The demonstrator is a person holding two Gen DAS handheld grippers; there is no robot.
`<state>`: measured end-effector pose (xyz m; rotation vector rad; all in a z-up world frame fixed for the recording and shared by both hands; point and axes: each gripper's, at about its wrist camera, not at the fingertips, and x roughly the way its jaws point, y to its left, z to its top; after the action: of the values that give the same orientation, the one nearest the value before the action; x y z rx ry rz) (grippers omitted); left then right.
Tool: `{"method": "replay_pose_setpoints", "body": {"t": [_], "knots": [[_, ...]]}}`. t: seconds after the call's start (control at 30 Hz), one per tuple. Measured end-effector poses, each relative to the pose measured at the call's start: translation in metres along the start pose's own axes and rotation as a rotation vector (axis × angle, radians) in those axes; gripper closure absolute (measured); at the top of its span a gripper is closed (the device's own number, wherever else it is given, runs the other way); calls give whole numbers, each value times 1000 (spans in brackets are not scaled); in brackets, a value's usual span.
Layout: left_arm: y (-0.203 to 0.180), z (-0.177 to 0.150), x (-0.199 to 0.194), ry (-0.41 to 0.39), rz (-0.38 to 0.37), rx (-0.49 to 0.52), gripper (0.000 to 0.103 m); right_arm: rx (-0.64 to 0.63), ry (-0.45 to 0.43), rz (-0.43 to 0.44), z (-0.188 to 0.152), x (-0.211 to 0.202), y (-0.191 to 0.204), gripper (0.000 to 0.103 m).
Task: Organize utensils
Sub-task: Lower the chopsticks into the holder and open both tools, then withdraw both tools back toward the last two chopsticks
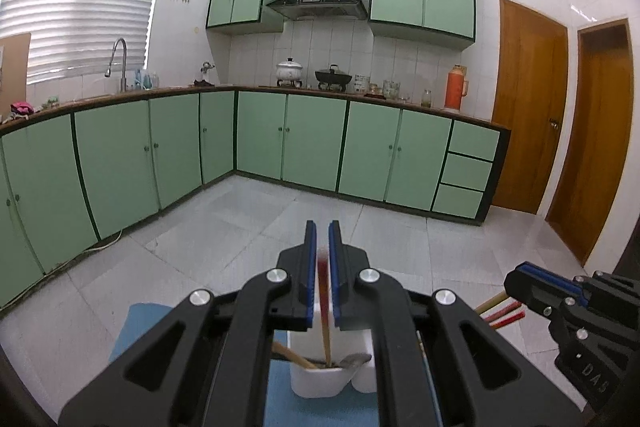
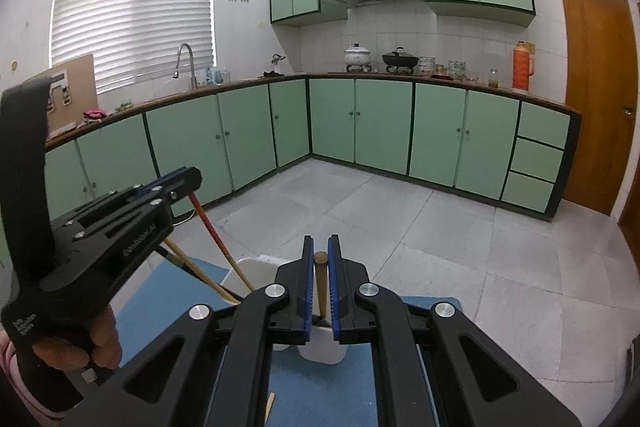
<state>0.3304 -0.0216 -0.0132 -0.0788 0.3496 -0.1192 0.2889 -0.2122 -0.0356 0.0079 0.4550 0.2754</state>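
Note:
My left gripper [image 1: 322, 227] is shut on a red-topped chopstick [image 1: 323, 291]. The stick's lower end reaches into a white utensil holder [image 1: 320, 385] on a blue mat [image 1: 136, 323]. A metal spoon [image 1: 356, 361] and other chopsticks [image 1: 292, 355] lie in the holder. My right gripper [image 2: 320, 241] is shut on a wooden stick [image 2: 320, 283] with a brown top, above the holder [image 2: 256, 267]. At the right of the left wrist view the right gripper [image 1: 516, 277] shows a few tan and red sticks [image 1: 502, 311] below its jaws. In the right wrist view the left gripper [image 2: 190, 181] holds its chopstick [image 2: 210, 231] slanting into the holder.
A person's hand [image 2: 80, 343] grips the left tool's handle. One loose chopstick end [image 2: 271, 403] lies on the mat [image 2: 320, 387]. Beyond are a grey tiled floor [image 1: 280, 211], green cabinets [image 1: 312, 139] under a worktop, and wooden doors [image 1: 528, 107] at the right.

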Motion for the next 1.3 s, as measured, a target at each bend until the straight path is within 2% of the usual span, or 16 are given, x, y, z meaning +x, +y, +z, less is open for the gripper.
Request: {"method": "replay_pose_setpoints", "body": {"t": [0.07,0.13,0.2,0.27,0.4,0.47,0.53,0.6,0.67,0.73,0.93,1.17,1.3], "knots": [[2,-3,-1,10,-2,-2,91,7,-7,8,-2,-3,-1,94],[6,-5,-6,9,-8,-8,79,14,-16,7,-2,-8,-1,91],[9,-6,-14,0,-9,-11,76,23,-34,6,-2,-16,-3,86],[13,-5,-26,-18,-9,-22,67,34,-61,-6,-1,-26,-4,72],[18,-6,-52,-60,-7,-38,54,70,-127,-23,0,-53,-8,60],[20,-9,-71,-87,0,-41,45,82,-159,-34,-4,-67,-9,48],[20,-15,-88,-112,4,-40,32,95,-199,-50,-10,-84,-10,35],[18,-23,-105,-129,10,-35,25,111,-232,-67,-17,-98,-10,29],[16,-30,-120,-136,13,-30,20,118,-260,-84,-28,-115,-8,15],[16,-41,-137,-137,10,-27,14,117,-282,-117,-38,-128,-4,8],[17,-71,-173,-95,-3,-12,13,102,-267,-126,-72,-155,12,6],[26,-115,-195,0,4,19,9,133,-158,-99,-122,-165,31,6],[33,-148,-198,81,24,39,9,148,-75,-92,-154,-163,38,6]]}}
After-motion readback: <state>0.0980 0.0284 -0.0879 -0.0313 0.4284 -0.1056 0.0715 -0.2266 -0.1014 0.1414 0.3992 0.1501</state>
